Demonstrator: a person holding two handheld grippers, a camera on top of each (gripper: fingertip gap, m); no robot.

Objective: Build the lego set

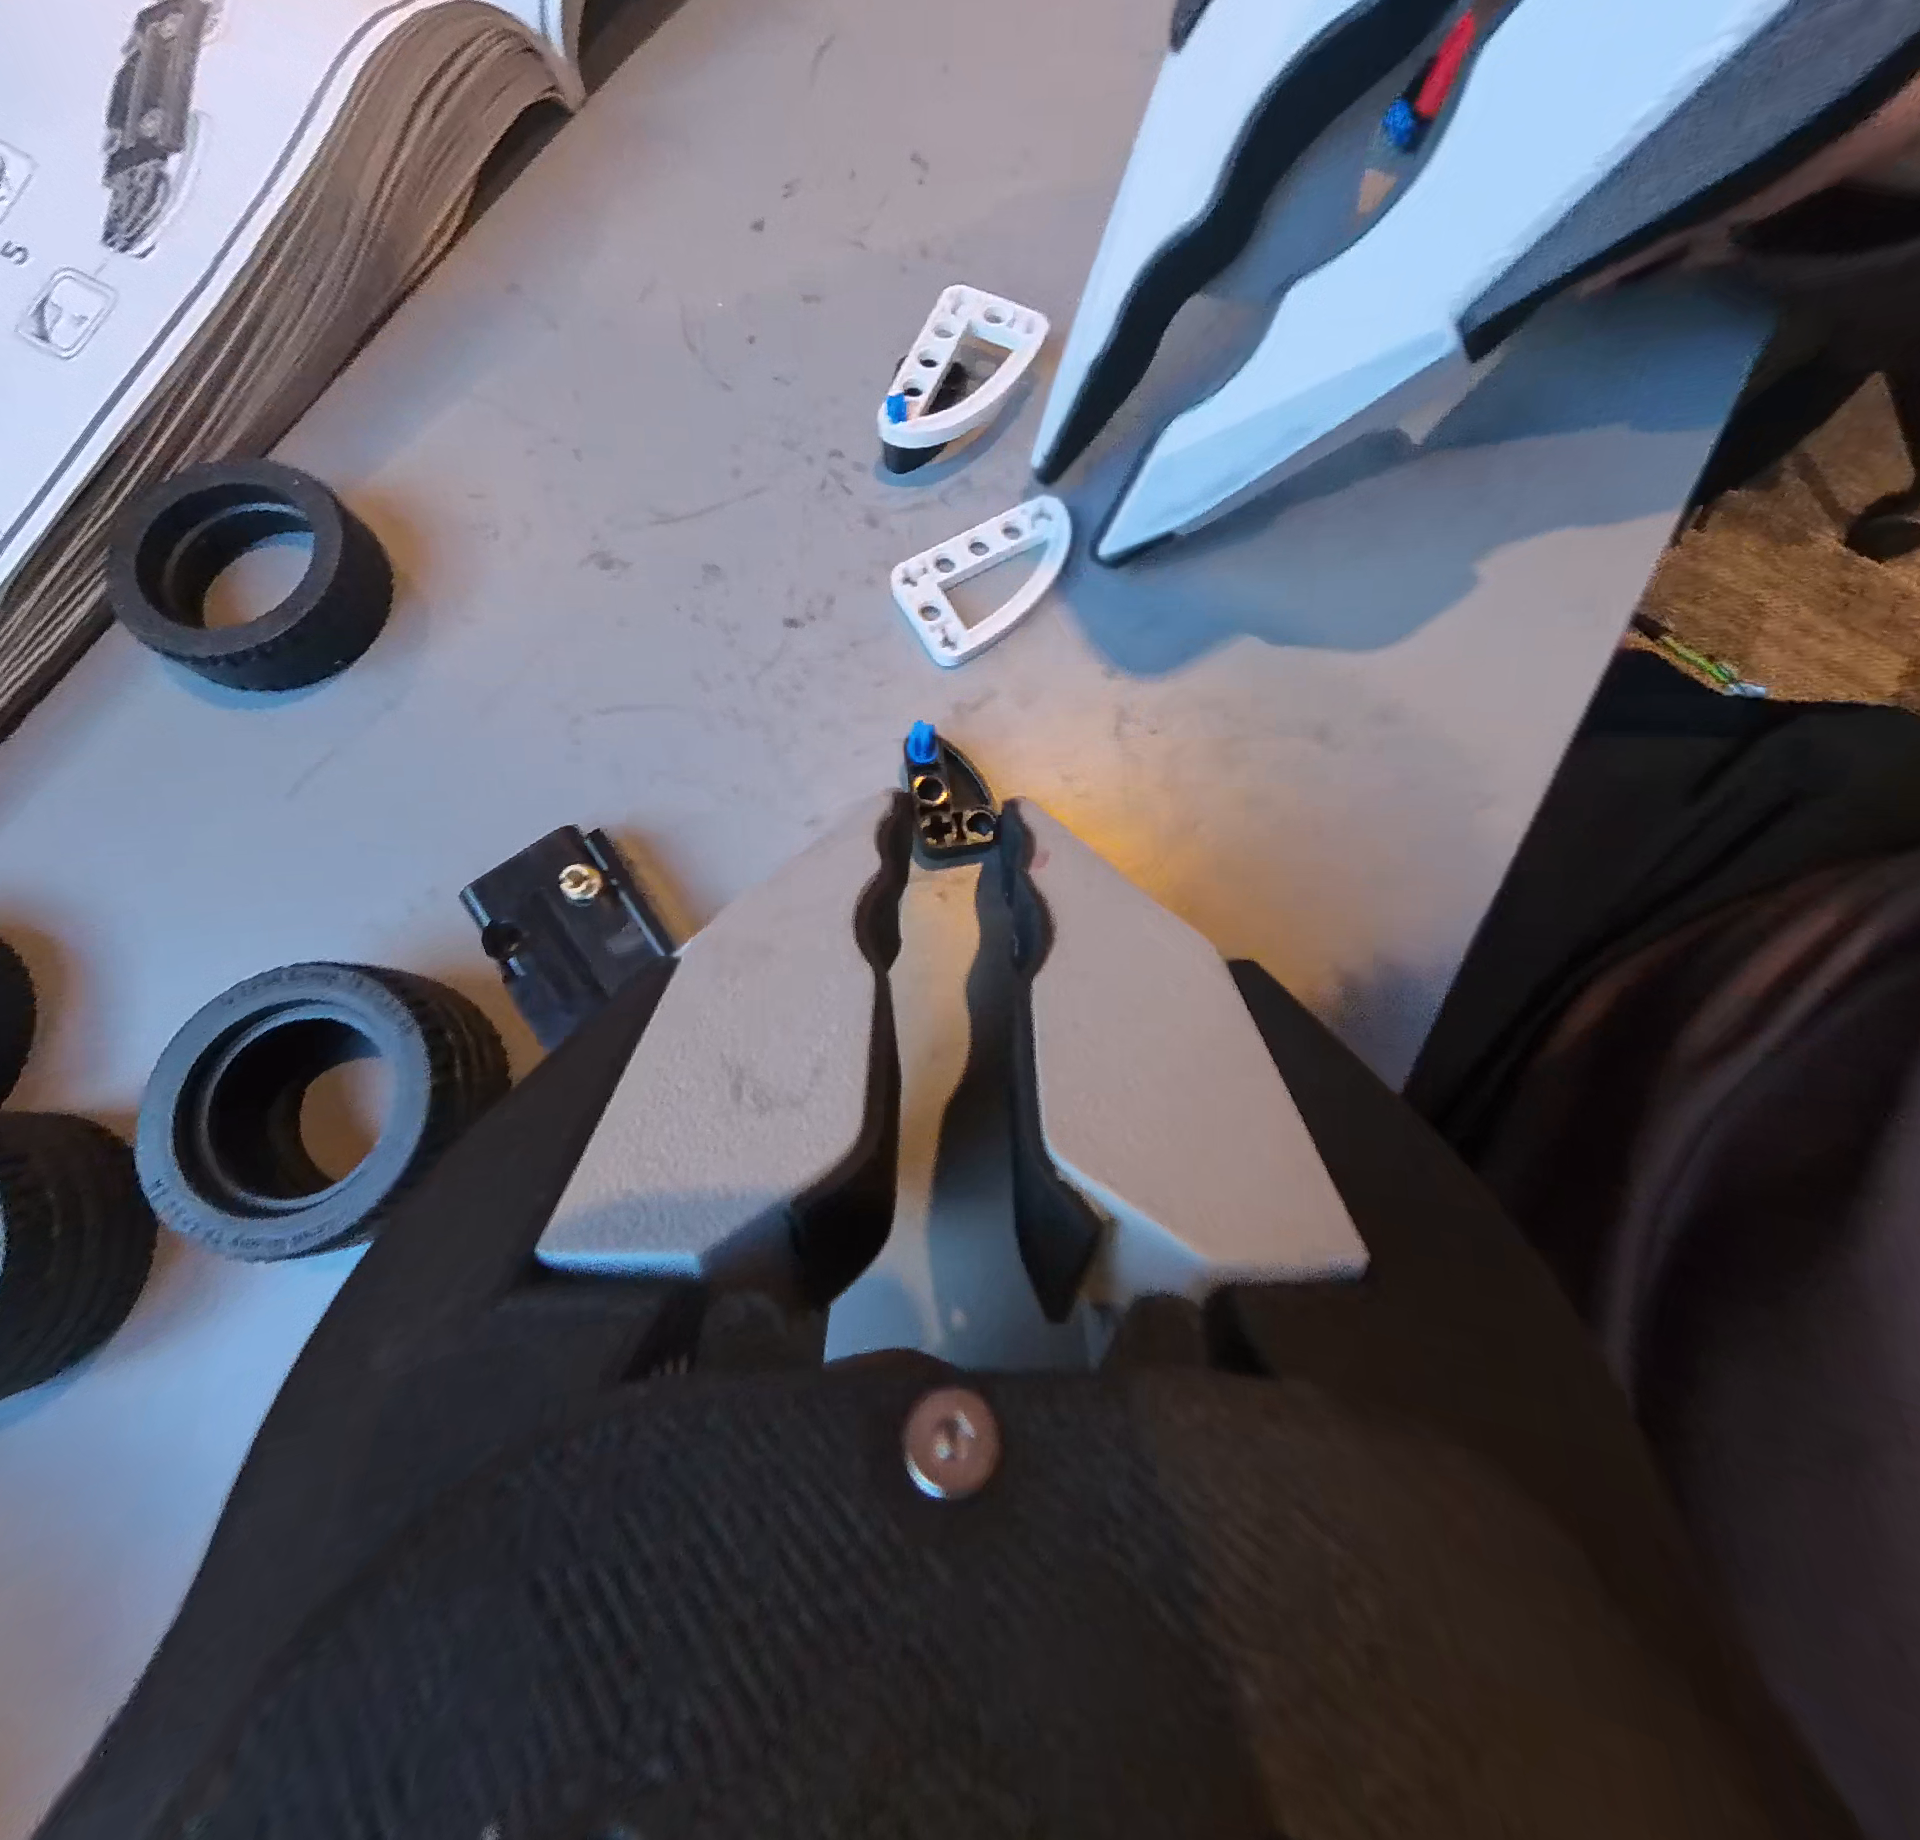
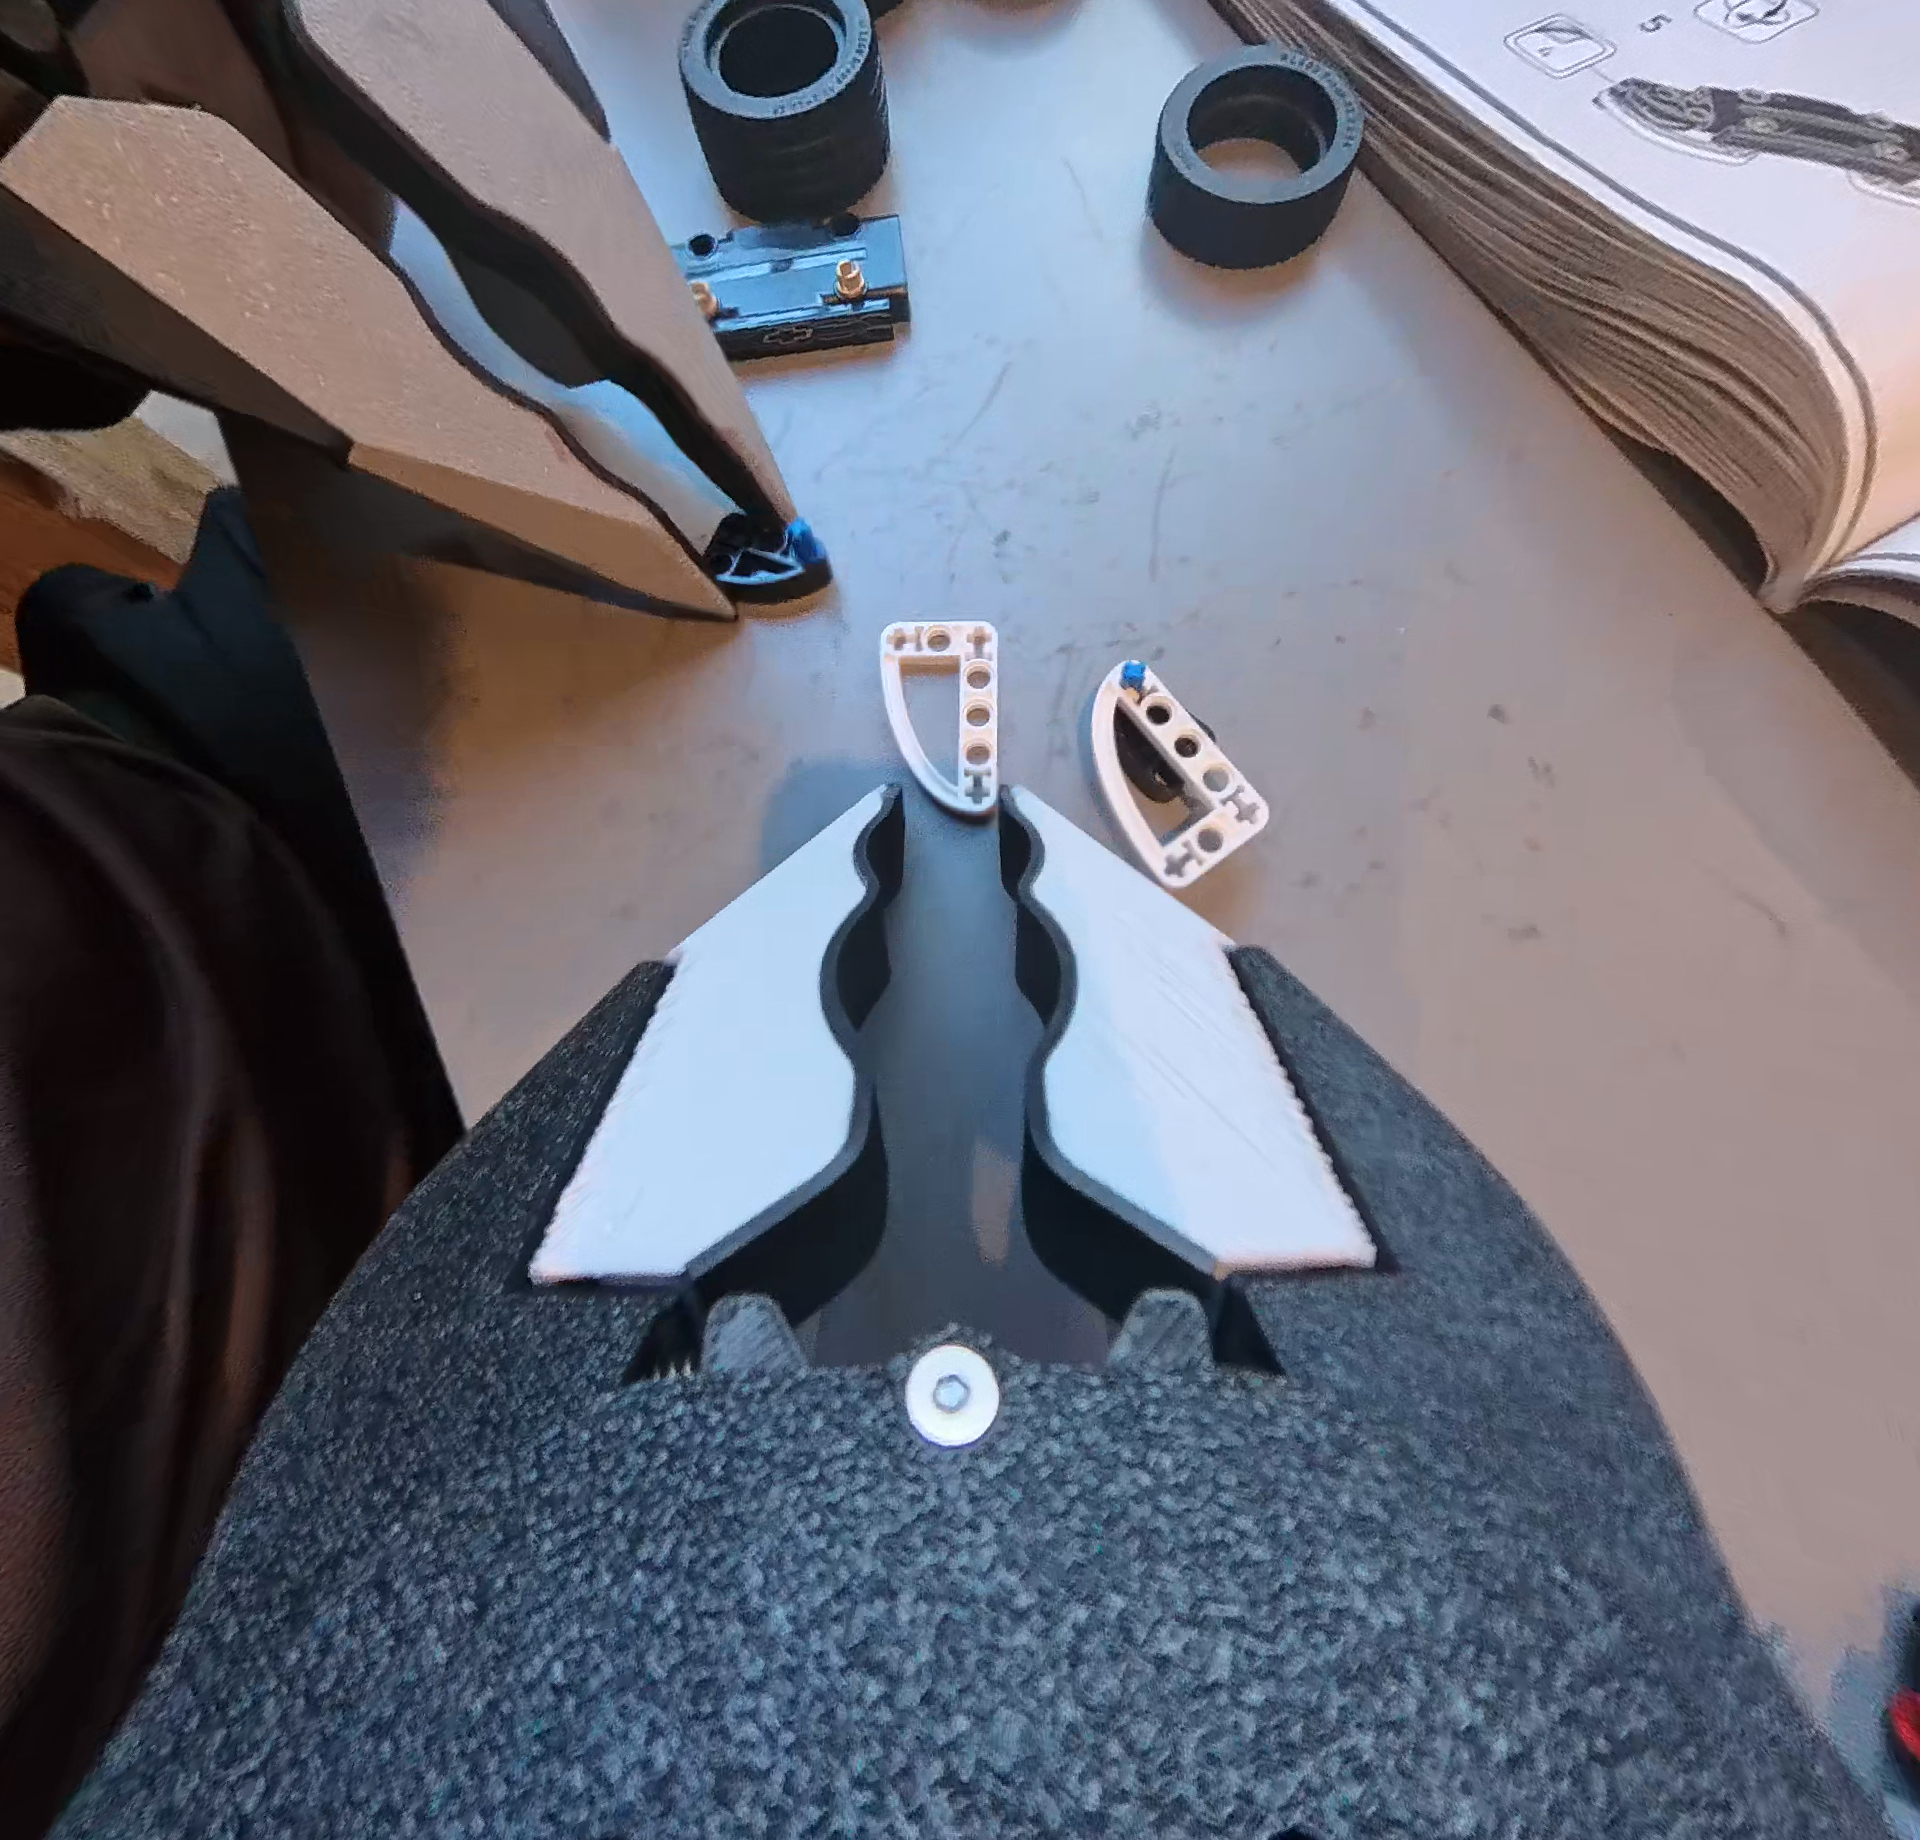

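My left gripper (image 1: 953,816) is shut on a small black curved piece (image 1: 951,814) with a blue pin (image 1: 921,741), low at the table; it also shows in the right wrist view (image 2: 753,556). My right gripper (image 2: 951,801) is open, its tips on either side of the narrow end of a loose white curved frame (image 2: 945,710) that lies flat on the table. In the left wrist view the right gripper (image 1: 1081,512) stands just right of that frame (image 1: 982,585). A second white frame (image 2: 1179,772) carries a black piece and a blue pin.
Several black tyres (image 1: 249,575) (image 2: 779,97) and a black block with tan pins (image 2: 795,284) lie behind the left gripper. An open instruction booklet (image 2: 1662,180) lies along one side. The grey table's edge (image 1: 1621,647) runs close by. A red and blue part (image 1: 1439,76) shows behind the right gripper's fingers. There is about 6 cm between the tips of the two grippers.
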